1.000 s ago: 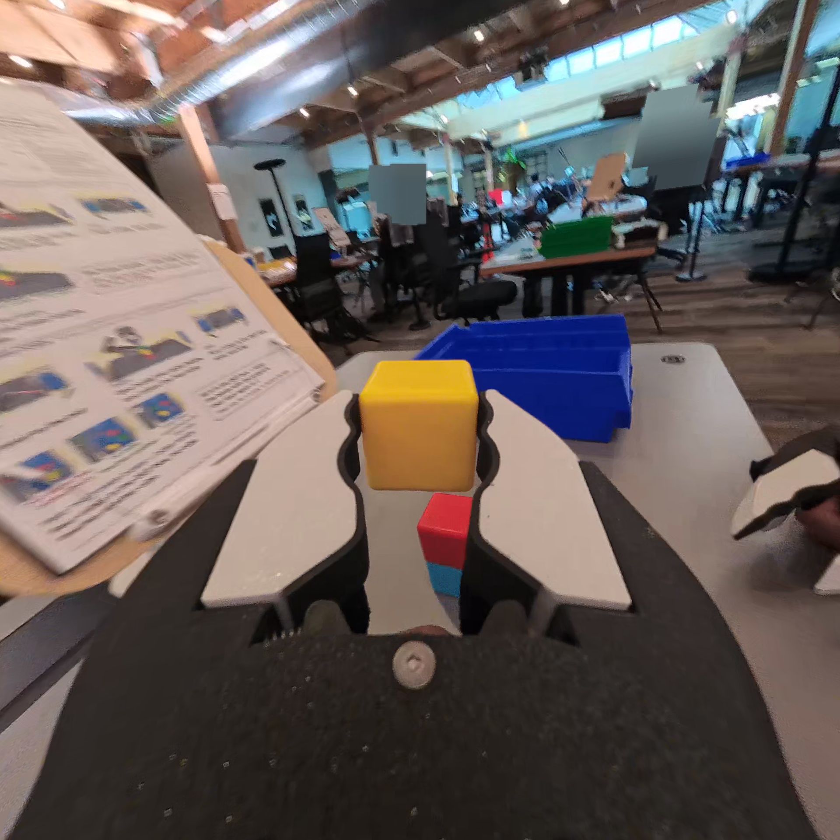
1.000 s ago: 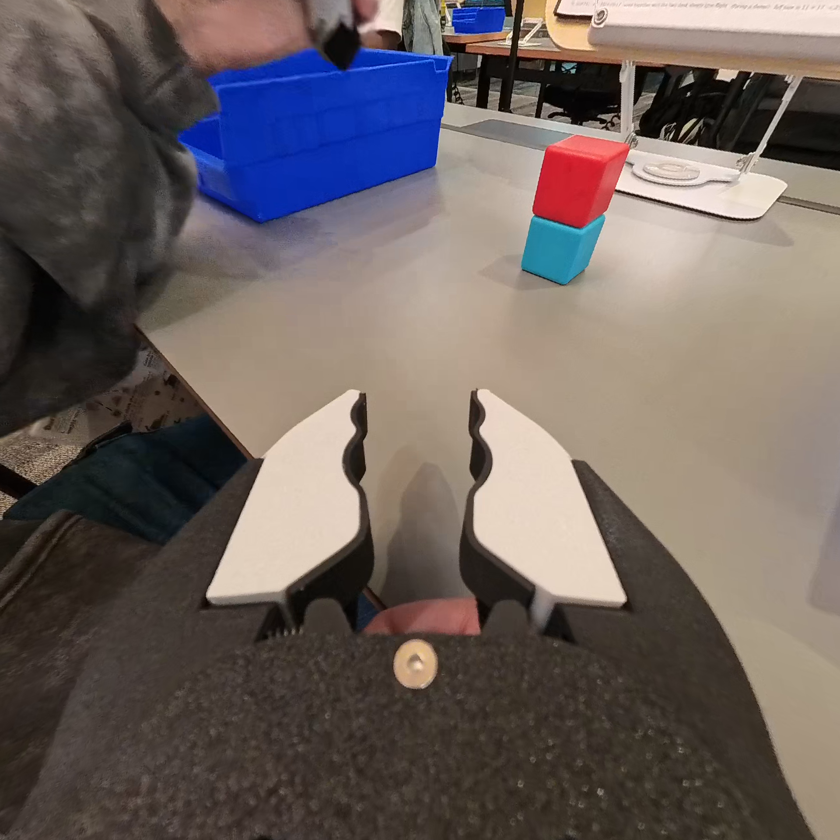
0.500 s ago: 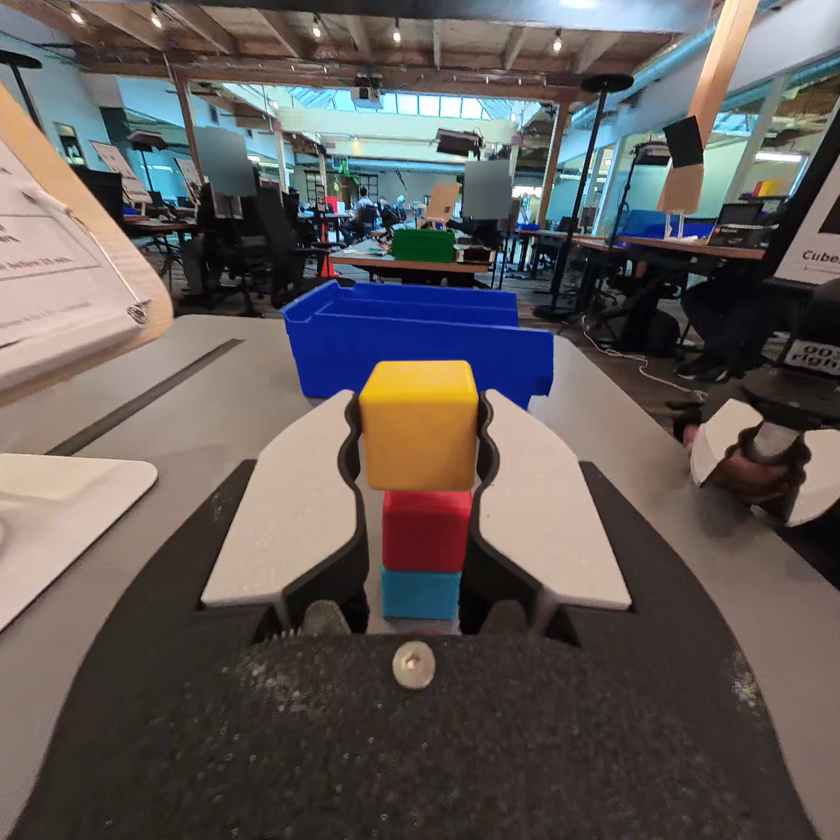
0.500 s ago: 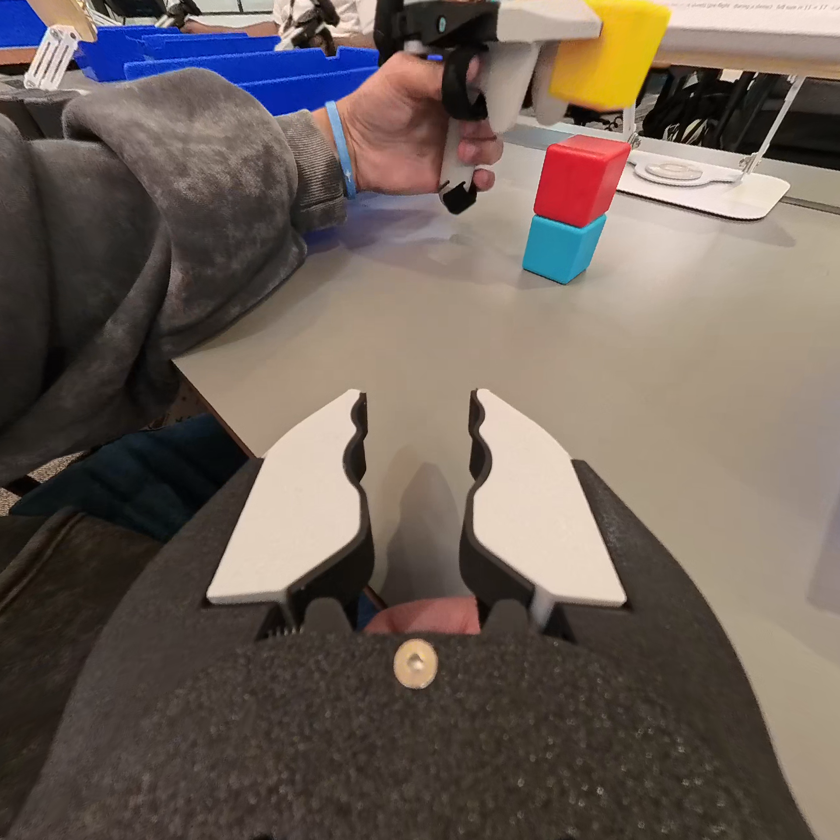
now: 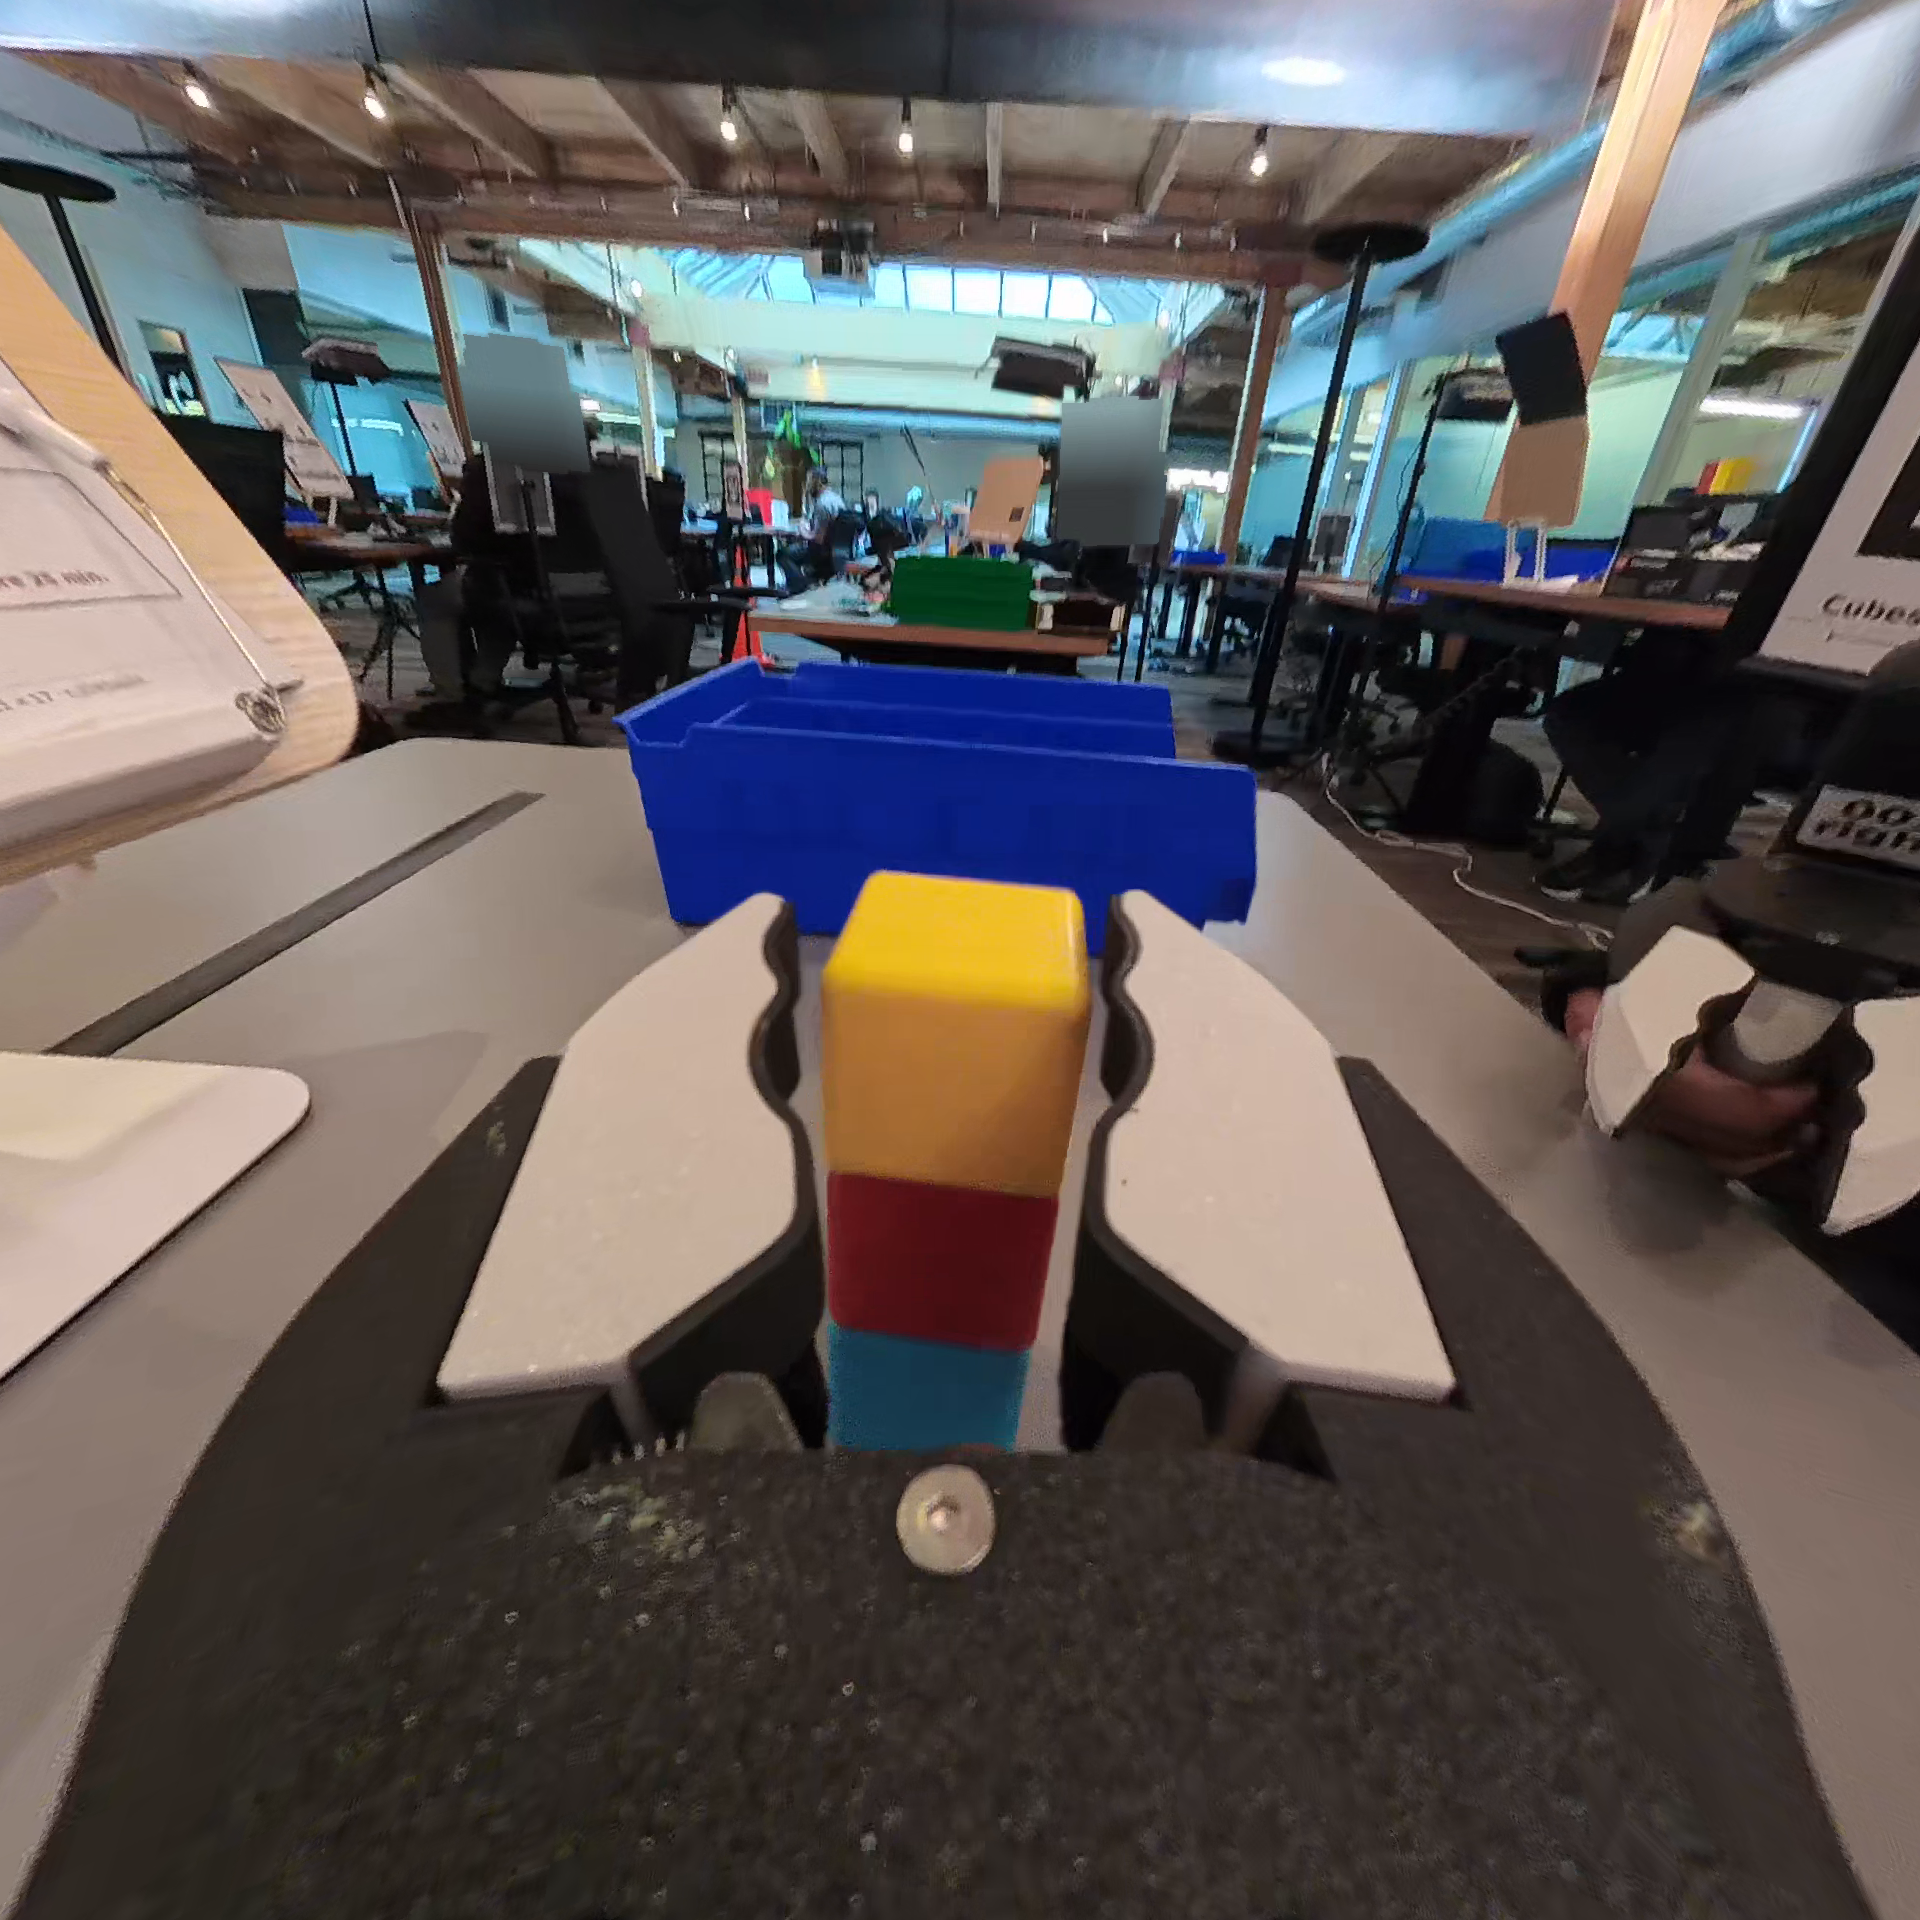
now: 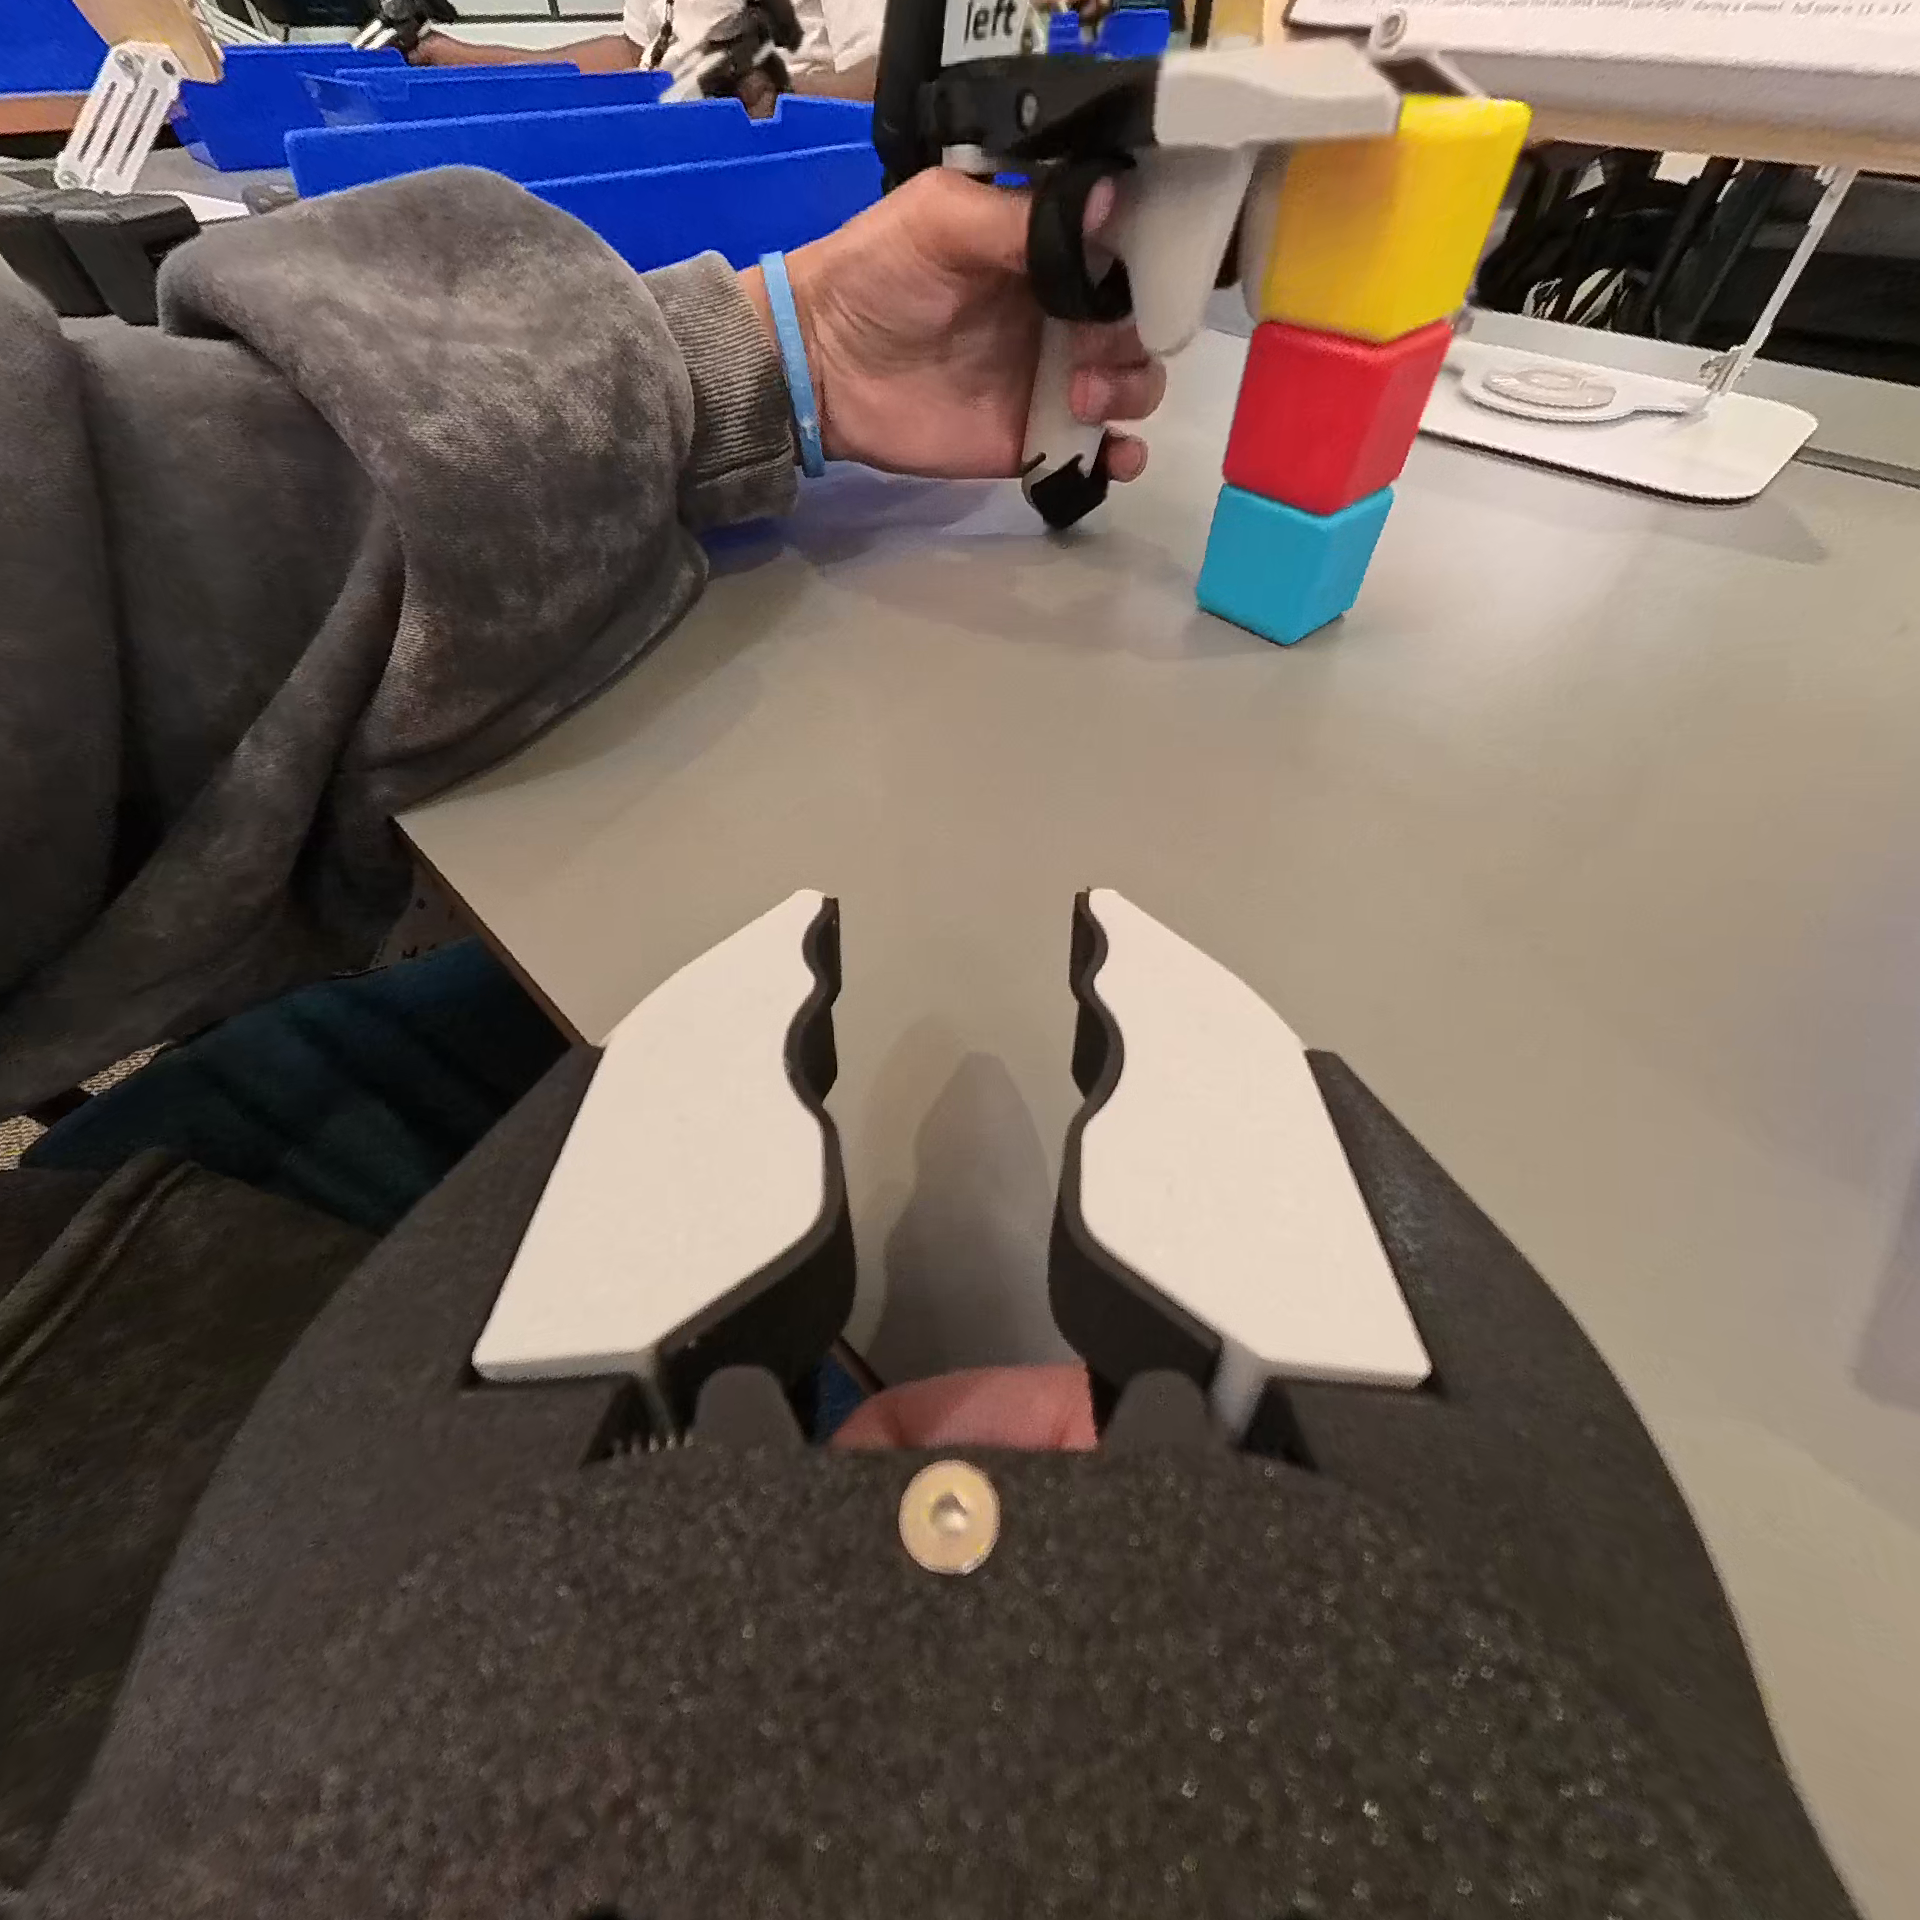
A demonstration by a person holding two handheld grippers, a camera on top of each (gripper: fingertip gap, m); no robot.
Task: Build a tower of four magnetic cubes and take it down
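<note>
Three smooth plastic cubes stand stacked on the grey bench: yellow cube on red cube on light-blue cube. The left hand-held gripper straddles the yellow one, jaws spread just clear. The right hand-held gripper hovers apart, empty. Two blue plastic bins sit behind.

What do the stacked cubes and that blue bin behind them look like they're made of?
Yellow cube, red cube and cyan cube: likely moulded plastic, smooth satin faces, rounded edges, soft highlights. Blue bin: apparently rigid plastic, thin moulded walls, slight sheen.
</note>
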